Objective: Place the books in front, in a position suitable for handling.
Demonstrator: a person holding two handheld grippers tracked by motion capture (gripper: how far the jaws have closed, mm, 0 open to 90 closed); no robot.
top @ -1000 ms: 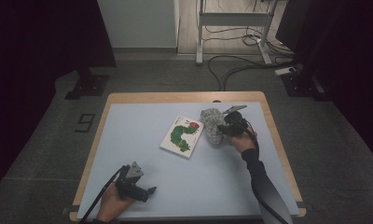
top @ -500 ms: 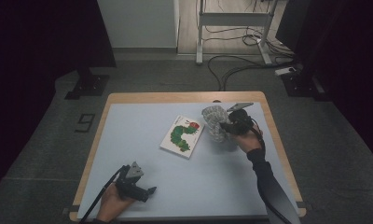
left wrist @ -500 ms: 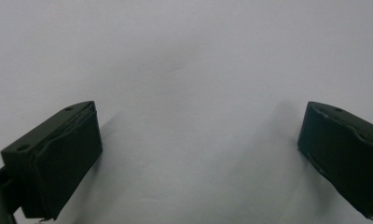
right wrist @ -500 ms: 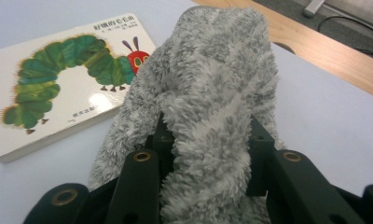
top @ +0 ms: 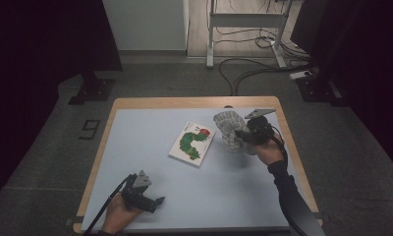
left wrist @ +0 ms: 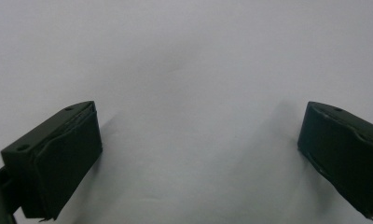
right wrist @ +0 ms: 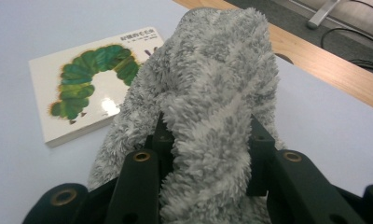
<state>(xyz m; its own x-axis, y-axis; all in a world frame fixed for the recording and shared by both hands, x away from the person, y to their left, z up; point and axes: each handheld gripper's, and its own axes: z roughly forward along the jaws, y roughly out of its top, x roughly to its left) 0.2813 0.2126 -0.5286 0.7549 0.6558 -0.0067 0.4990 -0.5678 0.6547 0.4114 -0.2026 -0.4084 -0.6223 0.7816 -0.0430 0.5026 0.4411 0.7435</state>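
The table (top: 135,147) has a pale blue-grey top with a wooden rim, and it sits on a grey floor with cables trailing at the far side. On the right half of the table, toward the far edge, a fluffy grey-and-white striped sock (top: 230,129) hangs in the right gripper (top: 243,135), its lower end down near the tabletop. In the right gripper view the jaws are pressed in on the sock (right wrist: 212,121) from both sides, the pile bulging up and over them, so the grip is firm on the cloth. Just left of the sock lies a picture book (top: 191,143), flat on the table, its white cover showing a green caterpillar with a red head; the book (right wrist: 89,79) is near the sock, though whether they touch is hard to tell. At the near left corner the left gripper (top: 153,202) rests low over the table in the person's hand, well apart from book and sock. Its jaws stand wide apart with nothing but bare tabletop between them.
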